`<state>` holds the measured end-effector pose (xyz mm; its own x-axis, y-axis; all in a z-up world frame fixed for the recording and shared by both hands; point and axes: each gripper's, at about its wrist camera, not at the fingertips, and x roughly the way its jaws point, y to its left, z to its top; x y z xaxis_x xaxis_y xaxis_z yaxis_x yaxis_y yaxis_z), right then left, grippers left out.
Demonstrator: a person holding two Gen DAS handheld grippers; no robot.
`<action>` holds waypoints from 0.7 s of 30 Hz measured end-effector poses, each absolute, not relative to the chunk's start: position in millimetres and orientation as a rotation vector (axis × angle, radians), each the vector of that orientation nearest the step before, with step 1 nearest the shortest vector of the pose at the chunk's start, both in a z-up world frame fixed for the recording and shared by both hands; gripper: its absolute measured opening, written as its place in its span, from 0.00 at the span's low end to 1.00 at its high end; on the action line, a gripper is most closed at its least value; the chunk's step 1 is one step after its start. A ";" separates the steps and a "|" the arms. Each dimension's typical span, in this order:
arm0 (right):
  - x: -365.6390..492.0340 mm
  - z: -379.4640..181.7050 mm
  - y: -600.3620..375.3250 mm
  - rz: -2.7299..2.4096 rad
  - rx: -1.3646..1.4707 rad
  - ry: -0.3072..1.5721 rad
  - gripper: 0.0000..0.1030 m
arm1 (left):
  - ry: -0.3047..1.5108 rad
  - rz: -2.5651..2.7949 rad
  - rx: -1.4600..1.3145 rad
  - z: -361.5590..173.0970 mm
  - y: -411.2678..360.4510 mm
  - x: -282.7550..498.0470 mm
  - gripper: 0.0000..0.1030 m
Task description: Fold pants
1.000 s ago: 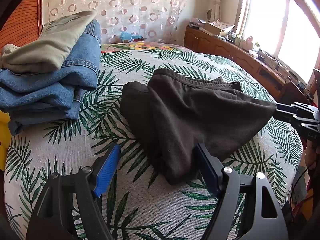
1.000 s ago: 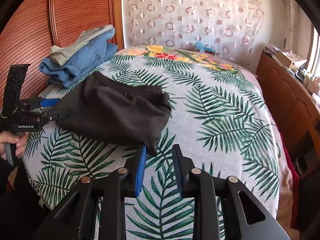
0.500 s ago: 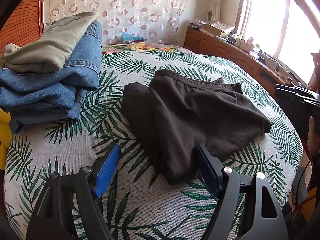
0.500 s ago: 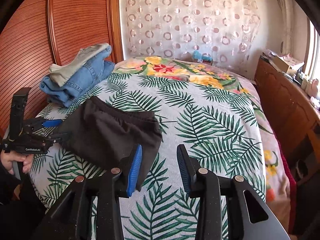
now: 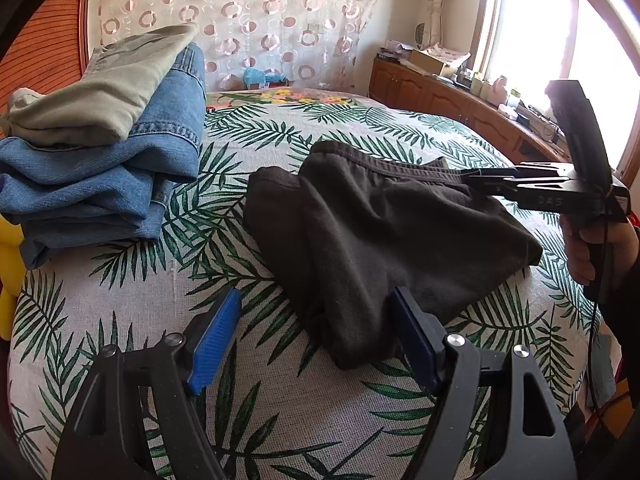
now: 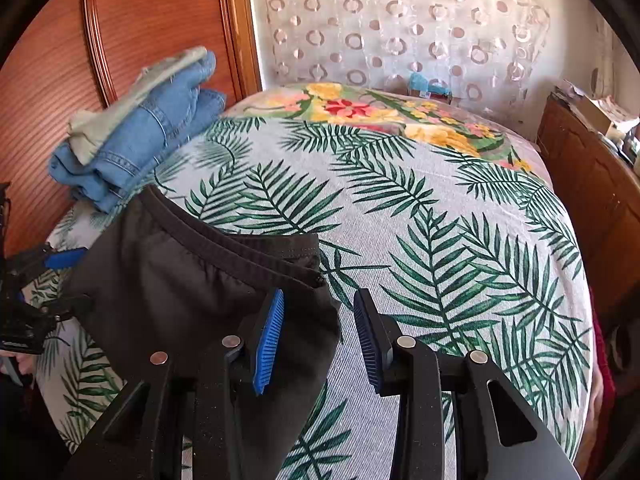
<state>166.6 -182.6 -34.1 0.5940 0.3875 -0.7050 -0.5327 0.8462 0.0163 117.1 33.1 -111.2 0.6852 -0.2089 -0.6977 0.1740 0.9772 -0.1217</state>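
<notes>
Dark brown pants [image 5: 380,232] lie folded on the palm-leaf bedspread [image 5: 248,136], elastic waistband [image 6: 240,246] at the far side. My left gripper [image 5: 316,334] is open at the near edge. The pants' near corner lies between its blue pads [image 5: 212,340], which do not press on it. My right gripper [image 6: 318,338] is open over the pants [image 6: 180,300] close to the waistband's right end, with only cloth and bedspread under the gap. In the left wrist view the right gripper [image 5: 468,178] reaches in from the right, held by a hand [image 5: 588,248].
Folded blue jeans [image 5: 104,184] with khaki pants [image 5: 108,92] on top are stacked at the bed's left, by a wooden panel [image 6: 160,16]. A wooden cabinet [image 5: 440,96] runs along the right under a window. Bare bedspread [image 6: 460,220] spreads right of the pants.
The right gripper let go of the pants' stretched corner, which sank onto the bed. Its jaws widened and it moved over toward the waistband end. The left gripper stayed put.
</notes>
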 end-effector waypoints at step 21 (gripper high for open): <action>183.8 -13.0 -150.6 0.487 -0.225 0.613 0.07 | 0.778 -0.215 -0.052 -110.3 32.9 115.3 0.75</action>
